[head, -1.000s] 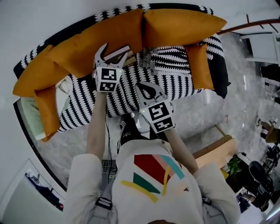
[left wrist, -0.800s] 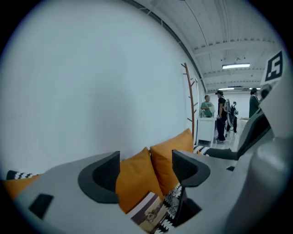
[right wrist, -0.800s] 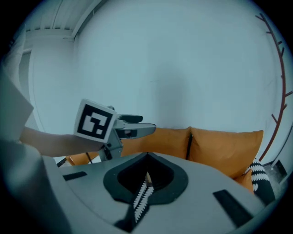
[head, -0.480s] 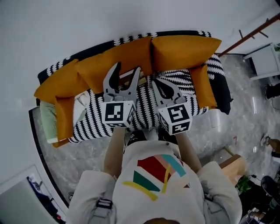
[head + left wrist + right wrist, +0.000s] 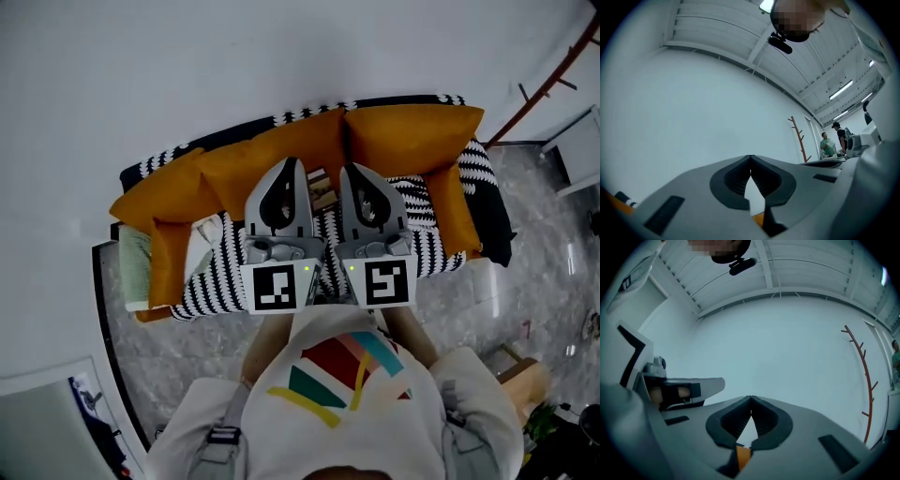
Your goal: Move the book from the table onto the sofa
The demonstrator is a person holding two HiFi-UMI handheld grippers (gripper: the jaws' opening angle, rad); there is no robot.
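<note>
The book (image 5: 322,190) is seen on the sofa (image 5: 394,99), against the orange cushions (image 5: 246,161) at its far side. It is judged stiff, flat and light, best taken by an edge. The left hand-held gripper (image 5: 292,162) has just been closed on nothing; the right hand-held gripper (image 5: 346,170) is pressed together, empty. A soft striped seat (image 5: 214,279), pale stone floor (image 5: 178,356) and white wall (image 5: 234,66) are shown.
</note>
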